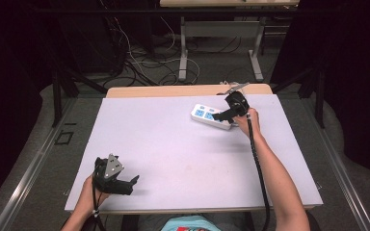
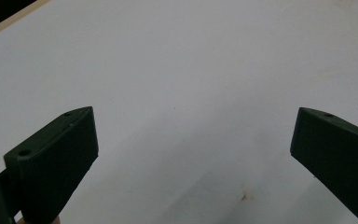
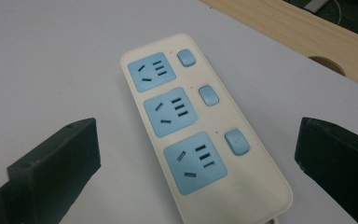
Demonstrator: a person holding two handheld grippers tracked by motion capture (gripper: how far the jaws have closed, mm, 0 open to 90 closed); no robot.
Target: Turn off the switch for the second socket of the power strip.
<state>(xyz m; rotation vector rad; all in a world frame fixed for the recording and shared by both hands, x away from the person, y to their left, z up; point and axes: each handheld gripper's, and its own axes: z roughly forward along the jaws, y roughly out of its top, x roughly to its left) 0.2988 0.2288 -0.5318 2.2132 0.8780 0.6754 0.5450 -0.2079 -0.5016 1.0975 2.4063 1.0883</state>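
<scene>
A cream power strip (image 1: pixel 207 116) (image 3: pixel 200 126) with three blue sockets and three blue switches lies flat at the far right of the white table top (image 1: pixel 173 144). My right gripper (image 1: pixel 220 115) (image 3: pixel 196 154) hovers over its near end, open, with one jaw on each side of the strip and not touching it. At the near left corner my left gripper (image 1: pixel 131 183) (image 2: pixel 193 149) rests low over bare white surface, open, with nothing between its jaws.
A wooden table edge (image 1: pixel 173 90) (image 3: pixel 298 32) runs along the far side, with a round hole (image 3: pixel 327 65) in it. Cables (image 1: pixel 139 62) and metal desk legs (image 1: pixel 183 53) stand on the floor beyond. A small brown stain (image 2: pixel 246 196) marks the surface.
</scene>
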